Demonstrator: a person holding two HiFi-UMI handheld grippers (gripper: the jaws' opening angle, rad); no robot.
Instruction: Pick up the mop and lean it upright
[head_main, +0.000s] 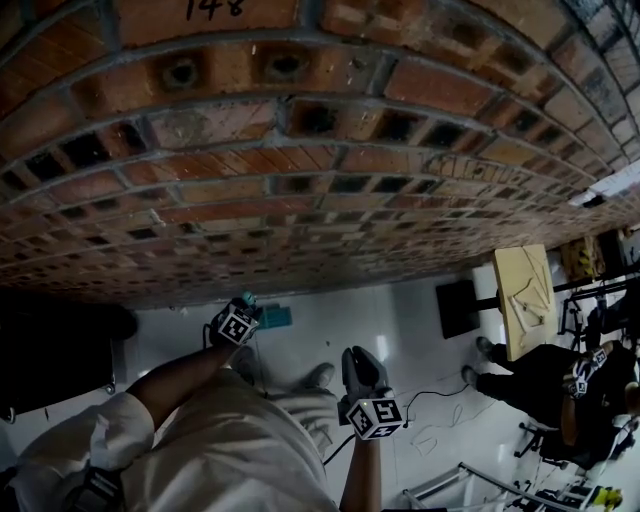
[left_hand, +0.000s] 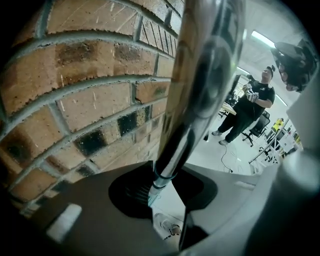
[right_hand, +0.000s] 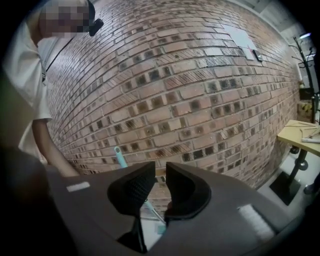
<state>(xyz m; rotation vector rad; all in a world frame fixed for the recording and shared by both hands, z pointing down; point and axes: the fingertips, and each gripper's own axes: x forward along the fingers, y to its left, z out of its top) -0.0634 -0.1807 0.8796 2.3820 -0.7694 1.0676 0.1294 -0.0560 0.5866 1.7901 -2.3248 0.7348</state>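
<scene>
Because the left tool (left_hand: 164, 184) already has its jaws closed on the shiny mop handle (left_hand: 202, 85), the coming move turns on how that handle's long axis sits against the brick wall (left_hand: 75, 95). From the left gripper view the handle rises out of the grip and runs up just beside the bricks, tilted and not yet plainly upright. I cannot tell whether it touches the wall. The mop's lower end is hidden below the jaws, so whether it rests on the floor (head_main: 400, 320) is not shown.

Nearer the body, the right tool (right_hand: 160, 175) holds nothing. Its jaws stand only narrowly apart with bricks showing through the gap. From it the mop lies ahead and a little to the left. A teal tip (right_hand: 119, 157) shows above the left jaw, and a thin stretch of handle slants down to the right behind the jaws. The left hand is the one at the wall's foot, while the right hangs well back.

My judgement is that the left hand alone should swing the handle's top toward the bricks before it lets go. A steep tilt along the wall could let the mop slide sideways.

Farther off, a bystander (left_hand: 252, 107) stands on the pale floor.
</scene>
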